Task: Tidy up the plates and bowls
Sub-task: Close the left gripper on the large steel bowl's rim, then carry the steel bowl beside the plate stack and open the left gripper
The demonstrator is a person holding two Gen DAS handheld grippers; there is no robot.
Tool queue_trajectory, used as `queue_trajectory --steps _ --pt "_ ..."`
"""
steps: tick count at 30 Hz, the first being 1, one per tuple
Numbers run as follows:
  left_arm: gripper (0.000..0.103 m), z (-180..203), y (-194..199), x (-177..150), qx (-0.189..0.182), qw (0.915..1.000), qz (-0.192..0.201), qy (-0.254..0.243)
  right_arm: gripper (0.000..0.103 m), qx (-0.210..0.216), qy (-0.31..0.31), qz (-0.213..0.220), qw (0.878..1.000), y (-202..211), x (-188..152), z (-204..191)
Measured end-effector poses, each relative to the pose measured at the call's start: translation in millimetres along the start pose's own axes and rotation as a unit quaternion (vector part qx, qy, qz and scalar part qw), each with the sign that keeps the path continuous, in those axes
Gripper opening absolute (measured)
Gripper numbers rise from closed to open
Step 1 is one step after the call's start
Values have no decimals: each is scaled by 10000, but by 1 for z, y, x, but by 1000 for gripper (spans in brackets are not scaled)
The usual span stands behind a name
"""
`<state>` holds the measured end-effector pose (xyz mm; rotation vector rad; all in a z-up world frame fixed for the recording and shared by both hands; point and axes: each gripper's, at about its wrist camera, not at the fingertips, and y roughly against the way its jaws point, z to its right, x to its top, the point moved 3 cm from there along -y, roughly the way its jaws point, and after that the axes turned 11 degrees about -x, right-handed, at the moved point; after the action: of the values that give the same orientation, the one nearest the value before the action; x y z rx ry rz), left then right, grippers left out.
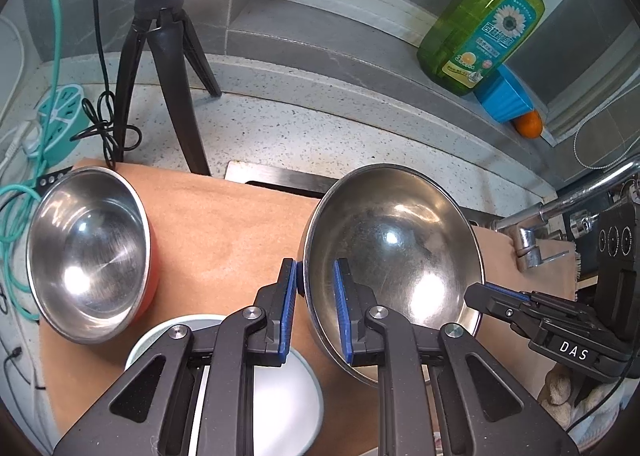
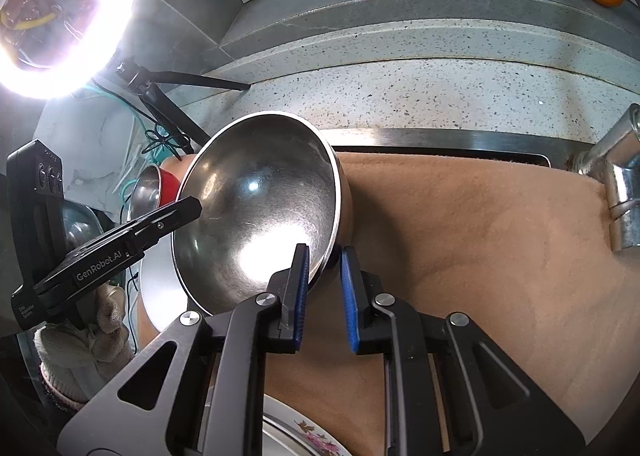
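Observation:
A large steel bowl [image 1: 394, 252] is held tilted above the brown mat [image 1: 224, 224]. My left gripper [image 1: 316, 296] is shut on the bowl's left rim, one finger inside and one outside. My right gripper [image 2: 325, 288] is shut on the opposite rim of the same bowl [image 2: 260, 216]; it also shows in the left wrist view [image 1: 520, 304]. A smaller steel bowl with a red outside [image 1: 86, 252] lies tilted on the mat at the left. A white plate [image 1: 280, 388] lies under my left gripper. A flowered plate [image 2: 308, 436] shows below my right gripper.
A black tripod [image 1: 168, 56] stands on the speckled counter [image 1: 280, 124] behind the mat. A green soap bottle [image 1: 484, 20], a blue cup [image 1: 506, 96] and an orange [image 1: 529, 123] sit on the back ledge. A chrome tap [image 2: 616, 192] is at the right. Cables and a teal power strip [image 1: 60, 120] lie left.

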<state>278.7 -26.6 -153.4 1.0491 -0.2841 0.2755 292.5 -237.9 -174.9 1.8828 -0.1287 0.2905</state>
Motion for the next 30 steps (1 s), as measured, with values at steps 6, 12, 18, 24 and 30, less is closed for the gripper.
queue_trajectory --steps 6,12,18,24,30 --pt "17 13 5 -8 -109 9999 25 -70 16 -26 5 103 9999 15 -7 6" --pt "17 32 12 -21 -301 9993 23 -199 16 -49 -14 154 9999 34 -21 21" --pt "17 63 12 -42 -508 9977 -60 -438 16 -88 -133 196 9997 54 -41 42" --pt "17 93 10 -64 -722 9952 -193 -626 16 -131 -344 255 9990 75 -70 69" --pt "17 121 5 -92 -865 9916 -408 -869 16 -259 -486 248 9982 89 -102 94"
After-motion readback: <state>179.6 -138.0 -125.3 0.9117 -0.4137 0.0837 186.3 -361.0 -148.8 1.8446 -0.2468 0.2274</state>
